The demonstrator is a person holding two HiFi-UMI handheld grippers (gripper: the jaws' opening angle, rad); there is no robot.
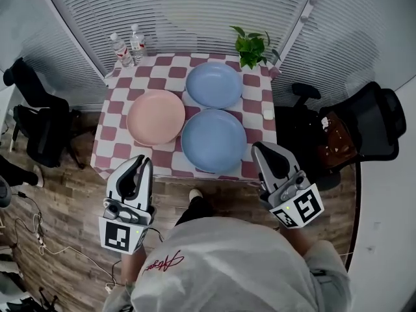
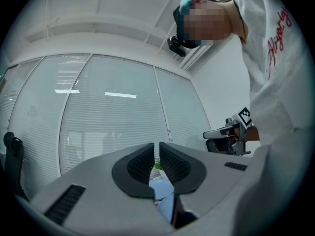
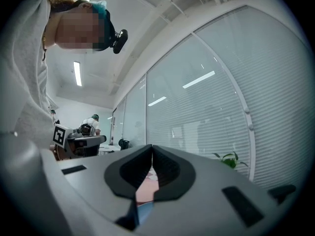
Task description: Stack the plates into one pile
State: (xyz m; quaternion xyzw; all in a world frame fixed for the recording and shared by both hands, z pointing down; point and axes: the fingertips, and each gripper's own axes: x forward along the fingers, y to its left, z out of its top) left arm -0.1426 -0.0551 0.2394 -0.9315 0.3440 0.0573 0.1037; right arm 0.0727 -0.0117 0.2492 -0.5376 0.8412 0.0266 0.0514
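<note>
Three plates lie side by side on the checkered table (image 1: 116, 149): a pink plate (image 1: 156, 117) at the left, one blue plate (image 1: 214, 84) at the back, and a second blue plate (image 1: 214, 140) at the front. My left gripper (image 1: 144, 160) hovers just off the table's near edge, below the pink plate, shut and holding nothing. Off the near right corner, my right gripper (image 1: 257, 147) is also shut and empty. In the left gripper view the jaws (image 2: 156, 149) point upward at the blinds, with a sliver of blue plate (image 2: 160, 188) below them. The right gripper view (image 3: 151, 149) shows a bit of pink plate (image 3: 143, 191).
Two water bottles (image 1: 129, 47) stand at the table's back left corner and a potted plant (image 1: 253, 47) at the back right. A small white object (image 1: 268, 114) lies near the right edge. Black chairs flank the table at the left (image 1: 39, 129) and right (image 1: 354, 132). Window blinds stand behind.
</note>
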